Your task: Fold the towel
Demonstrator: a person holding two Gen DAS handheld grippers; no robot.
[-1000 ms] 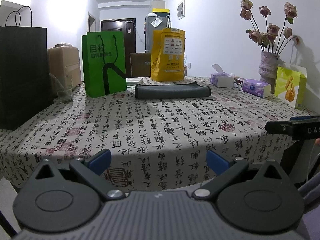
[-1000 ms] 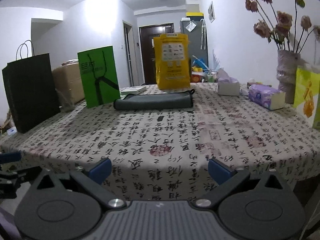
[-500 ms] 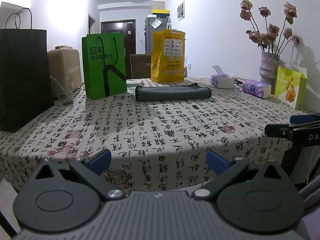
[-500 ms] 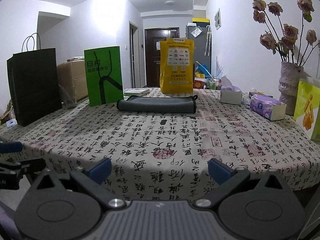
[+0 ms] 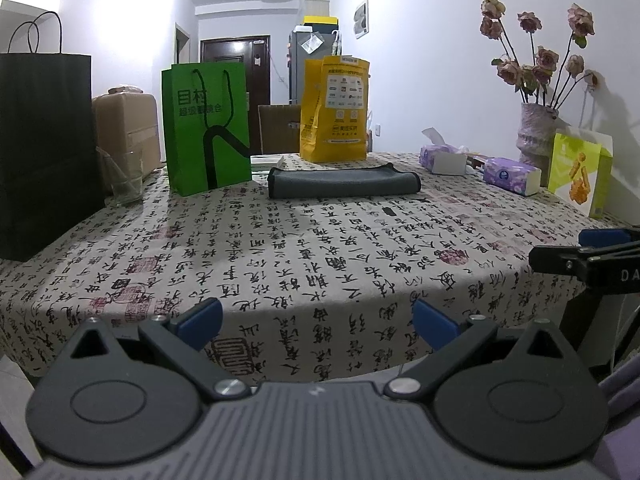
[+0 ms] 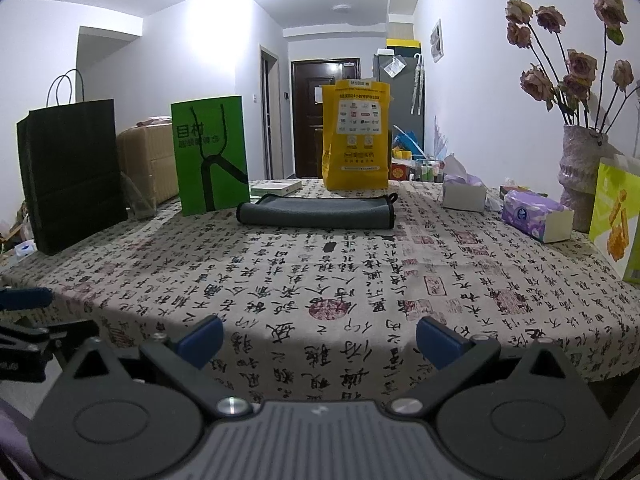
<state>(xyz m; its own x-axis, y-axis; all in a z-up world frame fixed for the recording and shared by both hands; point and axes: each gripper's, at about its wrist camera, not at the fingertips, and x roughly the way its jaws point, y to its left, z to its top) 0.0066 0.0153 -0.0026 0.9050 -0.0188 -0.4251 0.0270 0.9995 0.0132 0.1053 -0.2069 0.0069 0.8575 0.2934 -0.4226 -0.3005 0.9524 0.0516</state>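
Note:
A dark grey towel (image 5: 344,180) lies folded in a long flat bundle at the far side of the table; it also shows in the right wrist view (image 6: 316,211). My left gripper (image 5: 316,320) is open and empty, held at the table's near edge, far from the towel. My right gripper (image 6: 318,338) is open and empty, also at the near edge. The right gripper shows from the side in the left wrist view (image 5: 588,256). The left gripper shows at the left edge of the right wrist view (image 6: 24,320).
The table wears a cloth with black calligraphy (image 5: 320,260). Behind the towel stand a green bag (image 5: 206,128), a yellow bag (image 5: 334,110) and a black bag (image 5: 40,152). Tissue boxes (image 5: 510,176), a vase of flowers (image 5: 536,136) and a lime bag (image 5: 578,176) stand at the right. A glass (image 5: 122,178) stands at the left.
Both grippers have risen a little and tilted up, so the table looks lower in both views. Both stay open and empty. The towel has not moved.

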